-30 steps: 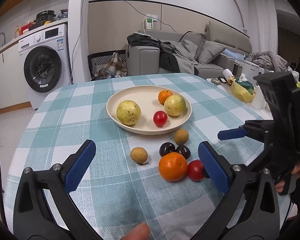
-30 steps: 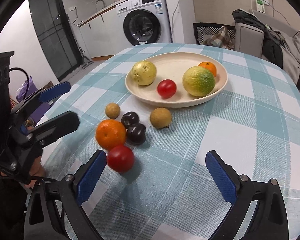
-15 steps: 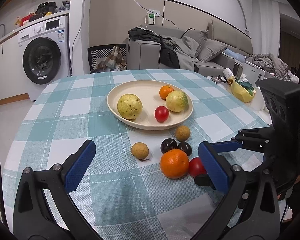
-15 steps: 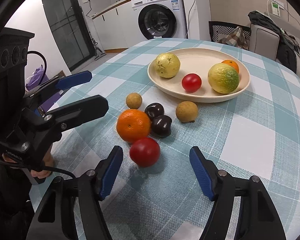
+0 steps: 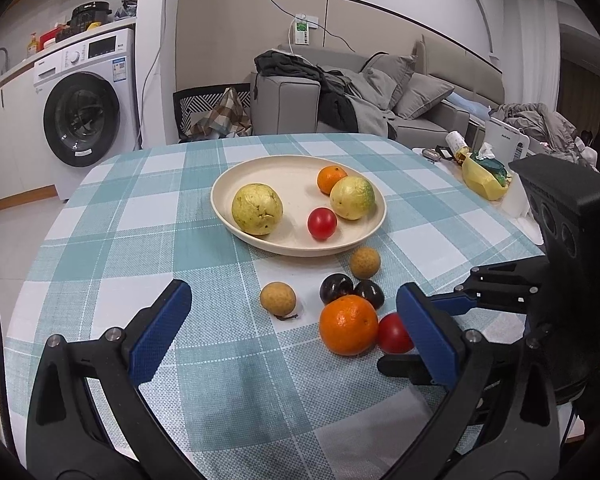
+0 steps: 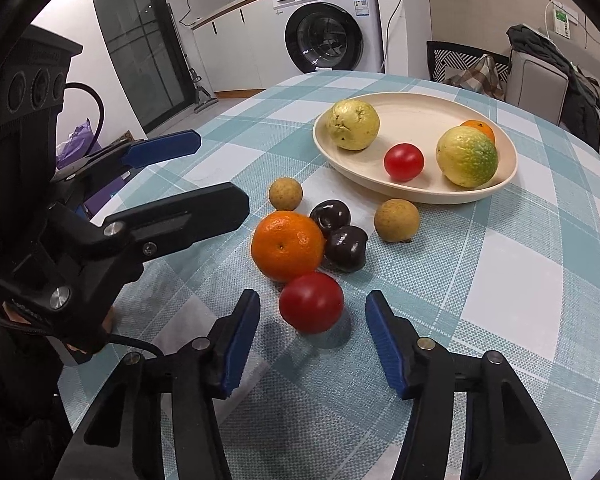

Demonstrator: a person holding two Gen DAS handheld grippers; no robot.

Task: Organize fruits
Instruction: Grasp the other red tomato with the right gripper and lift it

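A cream plate (image 5: 292, 168) (image 6: 416, 108) holds two yellow-green guavas, a small orange and a red tomato. On the checked cloth lie a large orange (image 5: 348, 330) (image 6: 287, 246), a red tomato (image 6: 311, 307) (image 5: 392, 334), two dark plums (image 6: 340, 232) and two brown longans (image 5: 278, 298) (image 6: 396, 220). My right gripper (image 6: 312, 332) is open, its blue pads on either side of the loose tomato, not touching it. My left gripper (image 5: 292, 328) is open and empty, above the cloth near the fruit cluster.
The round table's edge curves close at the left and front. A yellow pouch (image 5: 484, 178) and small items lie at the far right. A washing machine (image 5: 84, 116) and a sofa (image 5: 364, 96) stand beyond the table.
My right gripper has moved forward and narrowed around the loose red tomato. My left gripper has drifted slightly and stays open.
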